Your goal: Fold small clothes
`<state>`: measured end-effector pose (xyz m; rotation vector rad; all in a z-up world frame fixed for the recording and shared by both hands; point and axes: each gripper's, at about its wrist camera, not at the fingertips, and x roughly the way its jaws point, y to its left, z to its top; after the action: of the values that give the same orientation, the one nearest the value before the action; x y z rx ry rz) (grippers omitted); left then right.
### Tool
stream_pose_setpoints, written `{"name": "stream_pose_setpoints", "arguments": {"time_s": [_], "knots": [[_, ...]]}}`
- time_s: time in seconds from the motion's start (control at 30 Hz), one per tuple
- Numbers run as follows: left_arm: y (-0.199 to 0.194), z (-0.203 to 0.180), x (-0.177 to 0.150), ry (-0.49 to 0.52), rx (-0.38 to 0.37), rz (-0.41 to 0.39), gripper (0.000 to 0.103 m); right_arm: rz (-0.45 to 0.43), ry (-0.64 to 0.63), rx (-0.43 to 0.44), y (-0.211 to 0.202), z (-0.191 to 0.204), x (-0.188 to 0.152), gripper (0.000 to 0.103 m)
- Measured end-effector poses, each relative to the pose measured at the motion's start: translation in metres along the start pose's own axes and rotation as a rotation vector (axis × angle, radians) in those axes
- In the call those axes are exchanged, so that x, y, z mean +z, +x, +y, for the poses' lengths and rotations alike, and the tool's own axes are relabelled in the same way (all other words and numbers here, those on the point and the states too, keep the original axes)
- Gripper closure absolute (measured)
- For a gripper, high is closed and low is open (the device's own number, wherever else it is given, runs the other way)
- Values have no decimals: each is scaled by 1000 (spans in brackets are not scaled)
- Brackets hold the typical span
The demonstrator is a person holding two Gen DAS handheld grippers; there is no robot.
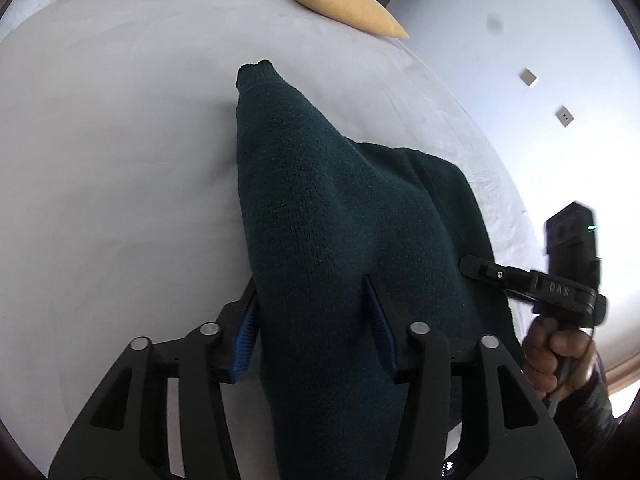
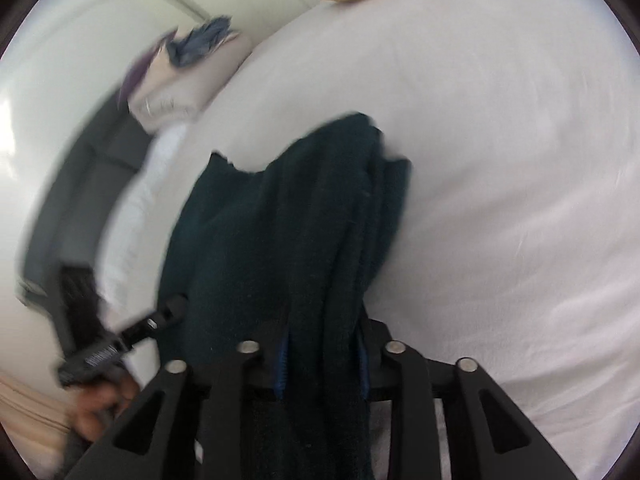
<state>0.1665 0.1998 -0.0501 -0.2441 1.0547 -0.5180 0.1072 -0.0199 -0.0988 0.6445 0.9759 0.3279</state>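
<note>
A dark green knit sweater (image 1: 320, 208) lies partly raised on the white bed (image 1: 120, 160). In the left wrist view one sleeve end points away toward the pillow. My left gripper (image 1: 310, 292) is shut on a thick bunch of the sweater, which fills the gap between its blue pads (image 1: 246, 336). In the blurred right wrist view my right gripper (image 2: 324, 320) is likewise shut on a folded band of the sweater (image 2: 280, 220). Each view shows the other gripper at the sweater's edge: the right one (image 1: 480, 270) in a hand (image 1: 556, 360), and the left one (image 2: 160, 320).
A yellow pillow (image 1: 344, 4) lies at the bed's far side. A pile of pale and blue clothes (image 2: 188, 68) sits past the bed's left edge, above a dark grey seat (image 2: 80, 184). A wall with sockets (image 1: 528, 76) stands to the right.
</note>
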Motion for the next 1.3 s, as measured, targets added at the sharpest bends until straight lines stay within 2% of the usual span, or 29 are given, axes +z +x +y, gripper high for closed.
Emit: {"name": "stream_pose_setpoints", "arguments": {"time_s": [0.1, 0.2, 0.3, 0.43, 0.5, 0.53, 0.57, 0.63, 0.73, 0.8, 0.87, 0.93, 1.0, 1.07, 1.13, 1.2, 1.3], "knots": [[-4, 5, -3, -10, -14, 3, 48, -13, 102, 104, -3, -21, -7, 67], [-3, 8, 8, -22, 1, 4, 47, -17, 110, 107, -6, -20, -9, 63], [-8, -5, 18, 1, 68, -27, 47, -26, 111, 86, -15, -17, -11, 58], [-44, -23, 16, 71, 177, -119, 47, -72, 102, 35, -39, -18, -17, 56], [-59, -35, 16, 99, 221, -177, 38, -104, 74, -9, -51, -12, -22, 56], [-65, -40, 15, 108, 234, -202, 29, -121, 46, -35, -58, -5, -25, 56], [-72, -45, 14, 117, 253, -231, 26, -131, 30, -54, -64, -2, -27, 56], [-82, -55, 12, 141, 281, -270, 26, -164, -15, -104, -76, 11, -34, 47], [-98, -67, 2, 168, 314, -304, 24, -210, -90, -157, -92, 35, -46, 44], [-113, -76, -5, 179, 341, -364, 22, -242, -138, -193, -106, 44, -54, 40], [-131, -84, -14, 177, 373, -428, 6, -292, -193, -226, -118, 62, -63, 35], [-151, -95, -24, 187, 401, -504, 5, -345, -240, -249, -129, 77, -69, 26], [-170, -104, -32, 202, 420, -537, 1, -404, -289, -272, -139, 96, -76, 19], [-181, -111, -34, 197, 428, -546, 0, -463, -332, -287, -152, 110, -85, 9], [-194, -116, -39, 201, 395, -562, 0, -522, -366, -294, -162, 121, -93, 0], [-207, -121, -45, 203, 345, -588, 0, -590, -410, -299, -174, 132, -102, 0], [-218, -126, -51, 206, 302, -595, 0, -641, -439, -314, -184, 142, -109, 0]]}}
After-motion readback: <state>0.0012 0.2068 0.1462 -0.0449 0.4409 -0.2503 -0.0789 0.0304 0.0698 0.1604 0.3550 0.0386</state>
